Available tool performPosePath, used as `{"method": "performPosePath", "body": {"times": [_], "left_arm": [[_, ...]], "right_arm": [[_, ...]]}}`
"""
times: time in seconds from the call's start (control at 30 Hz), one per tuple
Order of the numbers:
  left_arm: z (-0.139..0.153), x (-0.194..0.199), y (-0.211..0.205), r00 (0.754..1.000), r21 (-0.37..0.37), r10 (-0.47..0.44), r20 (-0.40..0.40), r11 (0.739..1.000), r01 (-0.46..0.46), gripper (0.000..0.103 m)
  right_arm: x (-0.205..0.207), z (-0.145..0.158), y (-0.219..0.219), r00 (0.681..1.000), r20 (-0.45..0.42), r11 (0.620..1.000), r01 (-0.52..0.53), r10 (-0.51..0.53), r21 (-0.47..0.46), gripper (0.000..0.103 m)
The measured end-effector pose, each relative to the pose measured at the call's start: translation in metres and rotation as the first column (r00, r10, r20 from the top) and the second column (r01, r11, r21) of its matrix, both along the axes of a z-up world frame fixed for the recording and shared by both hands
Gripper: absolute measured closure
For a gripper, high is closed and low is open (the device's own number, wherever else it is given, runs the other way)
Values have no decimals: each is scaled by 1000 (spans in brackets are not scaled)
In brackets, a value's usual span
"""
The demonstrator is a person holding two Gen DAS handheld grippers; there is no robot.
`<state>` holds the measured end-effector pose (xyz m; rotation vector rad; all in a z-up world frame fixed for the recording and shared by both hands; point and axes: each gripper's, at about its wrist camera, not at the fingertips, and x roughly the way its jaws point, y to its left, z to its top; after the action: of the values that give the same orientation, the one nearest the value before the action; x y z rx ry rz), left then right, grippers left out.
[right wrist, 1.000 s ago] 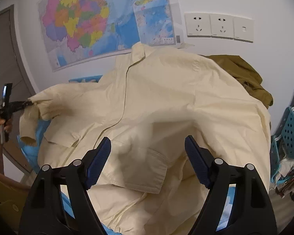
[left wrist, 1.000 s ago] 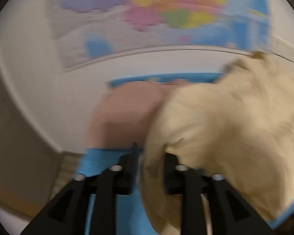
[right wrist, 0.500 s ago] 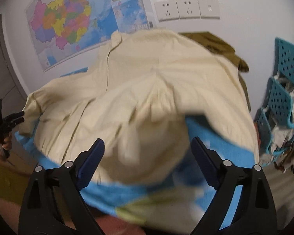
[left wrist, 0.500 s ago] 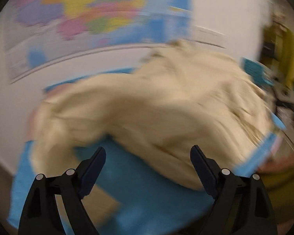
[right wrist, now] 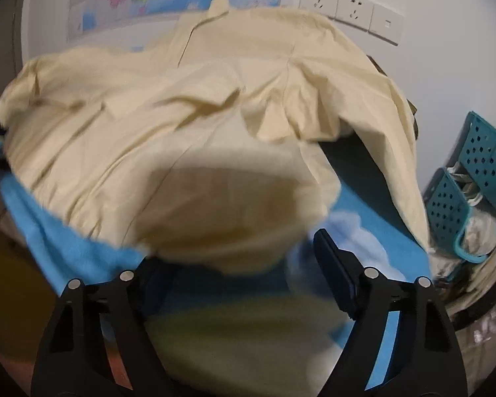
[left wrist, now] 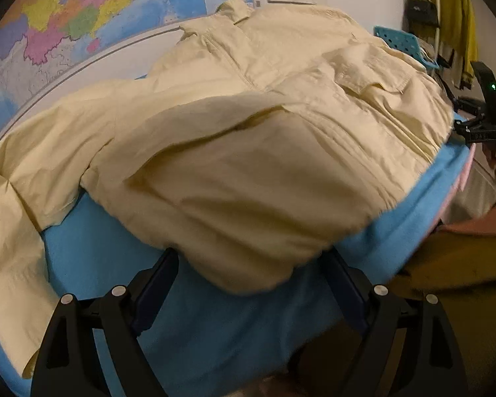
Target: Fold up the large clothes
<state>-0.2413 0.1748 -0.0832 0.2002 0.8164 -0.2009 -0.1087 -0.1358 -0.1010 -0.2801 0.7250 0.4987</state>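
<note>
A large cream shirt [left wrist: 248,139] lies spread on the blue-covered table [left wrist: 215,330], collar toward the wall, with one sleeve [left wrist: 13,218] trailing off to the left. My left gripper [left wrist: 249,264] stands open at the near hem, and the cloth's edge bulges between its fingers without either pad pressing on it. In the right wrist view the shirt [right wrist: 198,115] fills the middle. My right gripper [right wrist: 244,258] is closing around the rumpled near hem, and its pads are still apart from the cloth. The right gripper [left wrist: 479,125] also shows at the table's right edge.
A coloured wall map [left wrist: 82,10] and white sockets [right wrist: 350,10] are behind the table. Teal perforated baskets [right wrist: 473,172] stand to the right. A yellow-green garment [left wrist: 456,16] hangs at far right. The blue cover's front edge [right wrist: 49,231] is close.
My left gripper let go of the sleeve, opened wide and swung right and down to the near hem. My right gripper sank toward the hem. The shirt settled onto the blue cover.
</note>
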Motion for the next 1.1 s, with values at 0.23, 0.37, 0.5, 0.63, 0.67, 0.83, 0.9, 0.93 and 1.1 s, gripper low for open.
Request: {"method": "performPosePath", "body": {"times": [0.23, 0.37, 0.5, 0.63, 0.67, 0.83, 0.9, 0.93, 1.1], "left_arm": [[45, 20, 32, 982, -252, 186, 42, 953, -170, 91], [94, 7, 60, 963, -316, 261, 69, 921, -227, 92], [93, 5, 66, 967, -293, 255, -14, 923, -248, 91], [46, 15, 42, 962, -60, 227, -149, 969, -238, 79], [37, 16, 37, 964, -9, 209, -163, 977, -213, 76], [65, -24, 48, 999, -114, 30, 25, 993, -27, 54], [88, -45, 66, 989, -191, -5, 149, 981, 34, 38], [98, -52, 74, 980, -212, -2, 201, 976, 45, 33], [123, -21, 70, 956, -174, 8, 294, 984, 45, 24]], "right_arm": [[-5, 59, -4, 980, -96, 919, -125, 173, 375, 95], [-26, 111, -29, 959, -81, 808, -180, 270, 561, 96], [-21, 95, -53, 959, -202, 850, -65, 198, 523, 96], [-14, 35, -49, 910, -397, 943, 24, 118, 333, 66], [-13, 26, -50, 900, -424, 956, 27, 104, 292, 63], [-26, 53, -70, 931, -356, 986, -17, 76, 166, 45], [-33, 77, -80, 949, -299, 988, -59, 99, 142, 37], [-34, 90, -84, 960, -262, 988, -65, 100, 138, 34], [7, 129, -65, 994, -77, 970, -56, 76, 235, 33]]}}
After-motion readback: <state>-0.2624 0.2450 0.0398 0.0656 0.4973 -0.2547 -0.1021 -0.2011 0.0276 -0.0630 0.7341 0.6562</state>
